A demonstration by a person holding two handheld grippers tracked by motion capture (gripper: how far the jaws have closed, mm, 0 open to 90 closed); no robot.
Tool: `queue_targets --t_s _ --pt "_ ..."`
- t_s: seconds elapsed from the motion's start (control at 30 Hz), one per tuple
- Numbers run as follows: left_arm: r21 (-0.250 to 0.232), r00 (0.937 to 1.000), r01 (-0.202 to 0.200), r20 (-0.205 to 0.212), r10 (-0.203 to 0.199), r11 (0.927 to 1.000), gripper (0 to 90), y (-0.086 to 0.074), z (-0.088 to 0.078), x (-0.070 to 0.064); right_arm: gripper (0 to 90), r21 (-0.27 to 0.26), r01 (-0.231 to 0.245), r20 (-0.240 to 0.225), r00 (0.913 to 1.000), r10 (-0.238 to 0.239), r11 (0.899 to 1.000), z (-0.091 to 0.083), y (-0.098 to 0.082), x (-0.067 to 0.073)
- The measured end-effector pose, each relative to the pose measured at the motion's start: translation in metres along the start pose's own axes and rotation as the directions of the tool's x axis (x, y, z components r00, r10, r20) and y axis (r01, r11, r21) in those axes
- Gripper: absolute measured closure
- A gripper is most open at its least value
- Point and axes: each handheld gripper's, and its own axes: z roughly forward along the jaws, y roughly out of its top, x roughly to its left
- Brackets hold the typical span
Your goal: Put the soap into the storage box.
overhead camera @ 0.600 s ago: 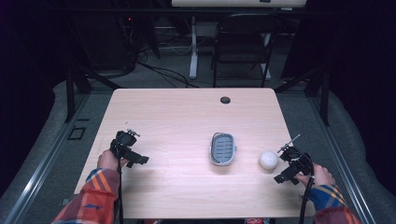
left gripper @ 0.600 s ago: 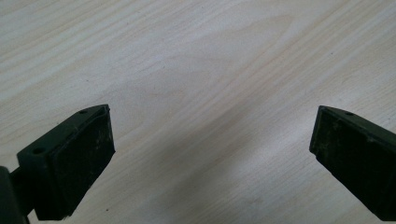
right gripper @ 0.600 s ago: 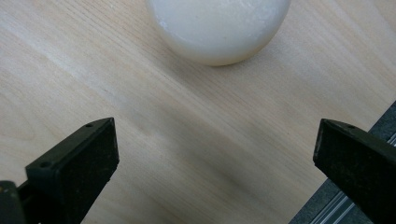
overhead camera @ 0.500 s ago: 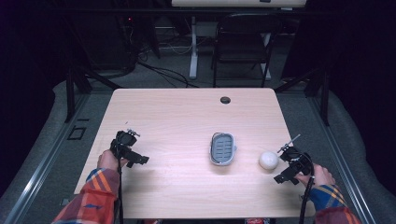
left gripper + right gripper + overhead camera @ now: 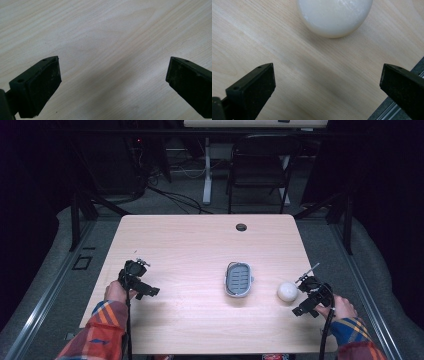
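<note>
A white ball (image 5: pixel 287 291) rests on the wooden table (image 5: pixel 200 250) near its right edge; the right gripper view shows the ball (image 5: pixel 334 15) just ahead of the jaws. My right gripper (image 5: pixel 306 289) sits just right of the ball, open, nothing between its jaws (image 5: pixel 327 82). A grey oval dish with a slotted insert (image 5: pixel 238 279) lies mid-table, left of the ball. At the table's left side my left gripper (image 5: pixel 136 281) is open over bare wood (image 5: pixel 112 75).
A round dark cable hole (image 5: pixel 241 227) marks the table's far edge. A black folding chair (image 5: pixel 260 170) and a white desk leg (image 5: pixel 206 170) stand beyond the table. The table's right edge (image 5: pixel 412 72) runs close beside my right gripper.
</note>
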Motion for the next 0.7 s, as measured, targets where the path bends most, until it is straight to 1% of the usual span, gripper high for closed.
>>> queue_targets --t_s 0.03,0.07,0.1,0.13,0.17,0.2,0.23,0.27,0.3,0.33,0.37,0.4,0.43,0.47,0.5,0.53,0.57,0.6,0.63,0.67,0.7 --pt "0.0 1.0 0.0 -0.001 0.0 1.0 0.0 0.0 0.0 0.0 0.0 -0.025 -0.021 -0.009 0.9998 0.02 0.999 0.001 0.0 0.001" --pt "0.0 1.0 -0.002 -0.003 0.002 1.0 0.0 0.0 0.0 0.0 0.0 -0.002 -0.007 0.012 0.9999 0.007 1.0 -0.002 0.002 0.001" --pt "0.0 1.0 -0.001 0.0 0.001 1.0 0.0 0.0 0.0 0.0 0.0 0.034 0.029 0.001 0.9996 -0.03 0.999 -0.005 0.005 -0.002" --pt "0.0 1.0 -0.002 0.001 0.002 1.0 0.0 0.0 0.0 0.0 0.0 0.027 0.023 -0.001 0.9997 -0.023 0.999 -0.006 0.006 -0.002" --pt "0.0 1.0 -0.002 0.001 0.002 1.0 0.0 0.001 0.001 0.0 0.0 -0.032 -0.023 -0.01 0.9997 0.022 0.999 -0.003 0.005 0.001" --pt "0.0 1.0 -0.002 0.001 0.002 1.0 0.0 0.001 0.001 0.0 0.0 -0.032 -0.023 -0.01 0.9997 0.022 0.999 -0.003 0.005 0.001" --pt "0.007 1.0 -0.004 0.002 0.004 1.0 0.0 0.001 0.001 0.0 0.0 -0.015 -0.008 -0.005 1.0 0.008 1.0 -0.005 0.008 -0.001" --pt "0.007 1.0 -0.004 0.002 0.004 1.0 0.0 0.001 0.001 0.0 0.0 -0.015 -0.008 -0.005 1.0 0.008 1.0 -0.005 0.008 -0.001" --pt "0.006 1.0 -0.003 0.003 0.003 1.0 0.0 0.001 0.001 -0.001 0.0 0.007 0.014 -0.005 0.9999 -0.014 1.0 -0.008 0.011 -0.002" --pt "0.006 1.0 -0.007 0.004 0.007 1.0 0.0 0.002 0.001 0.0 0.0 -0.07 -0.043 -0.018 0.999 0.042 0.997 -0.004 0.011 0.001" --pt "0.008 1.0 -0.008 0.005 0.008 0.9999 0.0 0.002 0.001 0.0 0.0 0.022 0.04 0.0 0.9992 -0.04 0.999 -0.012 0.017 -0.004" --pt "0.009 1.0 -0.008 0.006 0.008 0.9999 0.0 0.002 0.001 0.0 0.0 0.037 0.055 -0.001 0.9985 -0.055 0.998 -0.014 0.019 -0.005" --pt "0.009 1.0 -0.008 0.006 0.008 0.9999 0.0 0.002 0.001 0.0 0.0 0.037 0.055 -0.001 0.9985 -0.055 0.998 -0.014 0.019 -0.005" --pt "0.008 0.9999 -0.008 0.007 0.008 0.9999 0.0 0.003 0.002 0.0 0.0 -0.089 -0.034 -0.018 0.9993 0.033 0.995 -0.006 0.018 0.002" --pt "0.006 1.0 -0.006 0.007 0.006 1.0 0.0 0.003 0.002 0.0 0.0 -0.03 0.016 -0.004 0.9999 -0.016 0.999 -0.01 0.022 0.001" --pt "0.007 0.9999 -0.007 0.007 0.007 1.0 0.0 0.003 0.002 0.0 0.0 -0.114 -0.052 -0.026 0.9984 0.05 0.992 -0.003 0.021 0.006" --pt "0.007 1.0 -0.006 0.008 0.006 1.0 0.0 0.003 0.002 0.0 0.0 0.057 0.093 0.014 0.9954 -0.094 0.994 -0.014 0.029 -0.002" --pt "0.007 1.0 -0.006 0.008 0.006 1.0 0.0 0.003 0.002 0.0 0.0 -0.021 0.026 0.0 0.9997 -0.026 0.999 -0.007 0.027 0.003" --pt "0.008 1.0 -0.007 0.005 0.007 0.9999 0.0 0.003 0.002 -0.001 0.0 -0.014 0.039 -0.002 0.9992 -0.039 0.999 -0.007 0.029 0.002" --pt "0.008 1.0 -0.007 0.005 0.007 0.9999 0.0 0.003 0.002 -0.001 0.0 -0.014 0.039 -0.002 0.9992 -0.039 0.999 -0.007 0.029 0.002" --pt "0.008 1.0 -0.008 0.006 0.007 0.9999 0.0 0.003 0.002 -0.001 0.0 0.116 0.142 0.018 0.9893 -0.145 0.983 -0.012 0.039 -0.003"
